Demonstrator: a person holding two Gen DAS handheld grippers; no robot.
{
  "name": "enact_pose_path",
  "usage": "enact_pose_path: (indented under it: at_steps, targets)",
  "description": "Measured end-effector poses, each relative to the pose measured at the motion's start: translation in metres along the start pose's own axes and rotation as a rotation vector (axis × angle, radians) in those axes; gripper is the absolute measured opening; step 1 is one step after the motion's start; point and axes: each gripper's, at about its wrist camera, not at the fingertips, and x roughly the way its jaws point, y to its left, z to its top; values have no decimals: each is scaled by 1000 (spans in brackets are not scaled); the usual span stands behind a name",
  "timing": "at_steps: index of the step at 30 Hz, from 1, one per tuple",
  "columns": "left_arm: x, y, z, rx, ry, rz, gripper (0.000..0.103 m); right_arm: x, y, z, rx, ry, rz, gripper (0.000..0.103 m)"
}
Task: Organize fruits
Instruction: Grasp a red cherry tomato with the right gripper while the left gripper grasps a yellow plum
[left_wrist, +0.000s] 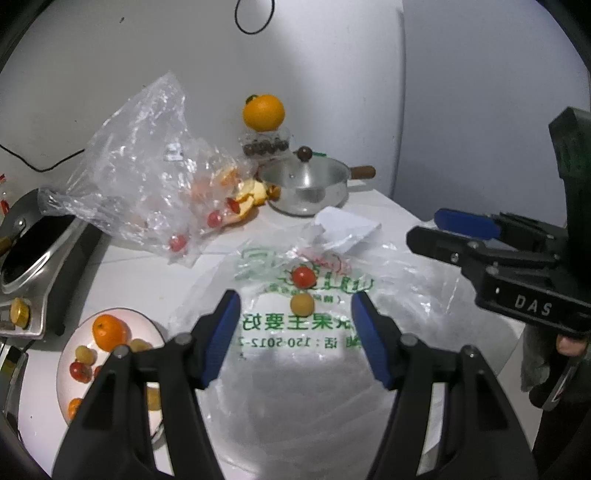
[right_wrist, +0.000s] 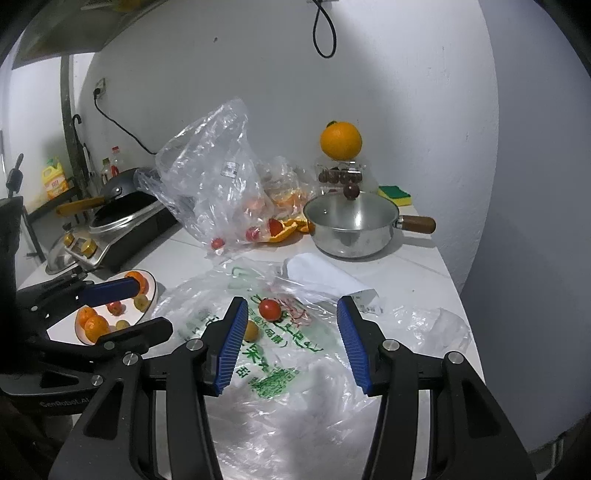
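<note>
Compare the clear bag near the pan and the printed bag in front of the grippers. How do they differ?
The clear bag stands puffed up, while the printed bag lies flat on the counter. The clear bag has no print that shows; the printed bag has green writing. The clear bag holds small red fruits inside; the printed bag has a red tomato and a yellow fruit lying on it. Both are thin, crinkled plastic.

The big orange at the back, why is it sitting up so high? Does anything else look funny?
The big orange is balanced on a small clear box, so it could roll off. Orange peel lies loose on the counter, and two little fruits, a red tomato and a yellow one, sit on a plastic bag, not the plate.
</note>
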Motion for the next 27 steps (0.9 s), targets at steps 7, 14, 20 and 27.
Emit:
enact_pose_path:
  at_steps: [7, 14, 20, 27]
  targets:
    - [30, -1, 3, 7, 44, 15, 64, 22, -9, -7, -5, 32, 26, 46]
    - [61, -2, 6, 38, 90, 15, 64, 42, -16, -10, -10, 61, 62, 38]
    - [85, -3, 7, 64, 137, 11, 64, 55, -22, -11, 13, 76, 85, 37]
    - [109, -4, 3, 65, 189, -7, 63, 65, -27, -14, 26, 90, 94, 37]
